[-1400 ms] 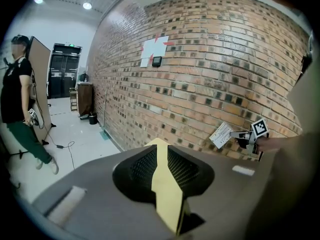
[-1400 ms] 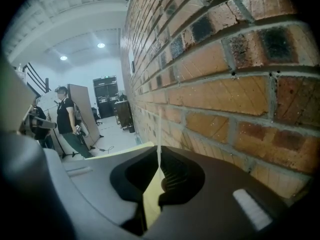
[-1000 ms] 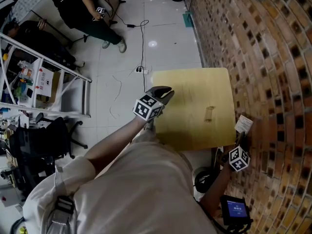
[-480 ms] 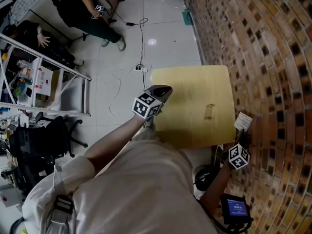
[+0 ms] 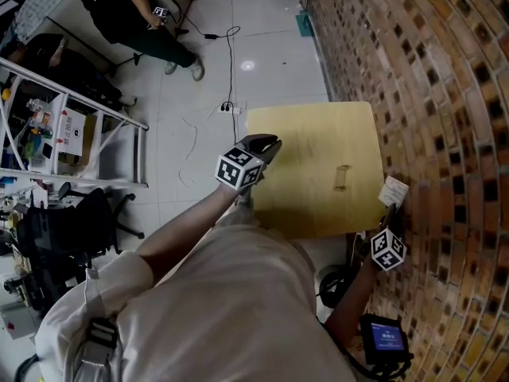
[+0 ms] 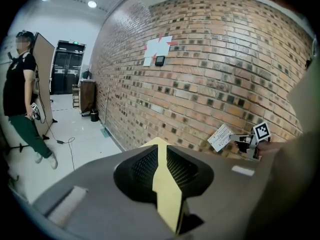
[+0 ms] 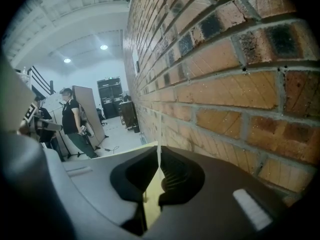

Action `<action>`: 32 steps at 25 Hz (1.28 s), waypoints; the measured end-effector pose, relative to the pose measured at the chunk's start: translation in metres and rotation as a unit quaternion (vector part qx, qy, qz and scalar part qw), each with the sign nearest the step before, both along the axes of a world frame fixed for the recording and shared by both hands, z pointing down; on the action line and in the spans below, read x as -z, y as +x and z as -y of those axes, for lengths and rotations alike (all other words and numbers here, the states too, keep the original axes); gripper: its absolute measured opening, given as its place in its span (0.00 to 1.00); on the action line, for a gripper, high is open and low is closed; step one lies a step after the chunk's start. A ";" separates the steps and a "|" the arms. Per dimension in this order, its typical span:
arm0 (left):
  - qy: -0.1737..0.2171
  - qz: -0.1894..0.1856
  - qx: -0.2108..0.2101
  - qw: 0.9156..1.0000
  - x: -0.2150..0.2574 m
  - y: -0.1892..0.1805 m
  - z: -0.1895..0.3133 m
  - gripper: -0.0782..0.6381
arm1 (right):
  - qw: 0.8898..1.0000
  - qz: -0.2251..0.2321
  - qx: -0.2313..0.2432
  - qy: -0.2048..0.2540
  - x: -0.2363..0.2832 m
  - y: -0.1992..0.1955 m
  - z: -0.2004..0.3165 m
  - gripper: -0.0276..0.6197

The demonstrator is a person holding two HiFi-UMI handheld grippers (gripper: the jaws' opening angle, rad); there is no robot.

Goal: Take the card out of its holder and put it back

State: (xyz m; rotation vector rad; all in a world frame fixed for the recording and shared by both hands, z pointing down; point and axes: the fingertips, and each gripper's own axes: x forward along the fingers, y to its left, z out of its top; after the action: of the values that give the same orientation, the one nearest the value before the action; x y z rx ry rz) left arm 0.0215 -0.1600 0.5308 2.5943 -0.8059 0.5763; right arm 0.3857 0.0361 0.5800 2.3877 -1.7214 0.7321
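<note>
a brick wall (image 5: 445,94) runs down one side of the room with pale floor tiles (image 5: 199,126) beside it, and a small yellow wooden worktop (image 5: 306,126) stands just beside the bricks. on the worktop, near its wall-side edge, lies a small clear holder (image 5: 342,177) with nothing in it.

the card (image 5: 393,191) is out of the holder. it is white and printed, and it sits just past the worktop's wall-side edge, close to the bricks. the right gripper (image 5: 391,212) has it. its jaws are pressed together on the card, which shows edge-on as a thin white line in the right gripper view. the gripper is off the worktop's near corner on the wall side, and the card sticks out of it toward the far end.

the left gripper (image 5: 265,142) hangs over the worktop's opposite edge, the one toward the open floor. its jaws stand a little apart with nothing between them, and only the yellow wood shows through the gap.

beyond the worktop's far end, across the tiles, a person in dark clothes (image 5: 135,18) sits. a metal rack (image 5: 79,110) stands well off to the floor side, and a black cable (image 5: 231,62) trails over the tiles toward the worktop.
</note>
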 end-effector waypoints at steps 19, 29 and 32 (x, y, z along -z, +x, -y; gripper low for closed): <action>-0.019 0.003 -0.050 0.999 -0.018 0.038 -0.027 0.24 | 0.998 0.028 0.043 -0.028 -0.024 -0.031 0.023 0.06; -0.027 0.014 -0.056 0.998 -0.026 0.037 -0.034 0.24 | 0.996 0.041 0.066 -0.042 -0.045 -0.049 0.034 0.06; -0.031 0.018 -0.055 0.998 -0.032 0.033 -0.038 0.24 | 0.995 0.044 0.078 -0.053 -0.057 -0.054 0.039 0.06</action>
State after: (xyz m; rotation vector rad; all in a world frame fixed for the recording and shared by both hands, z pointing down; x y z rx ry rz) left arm 0.0547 -0.1215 0.5624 2.5903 -0.6495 0.6710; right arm 0.3319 -0.0034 0.6373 2.1533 -1.8275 0.8921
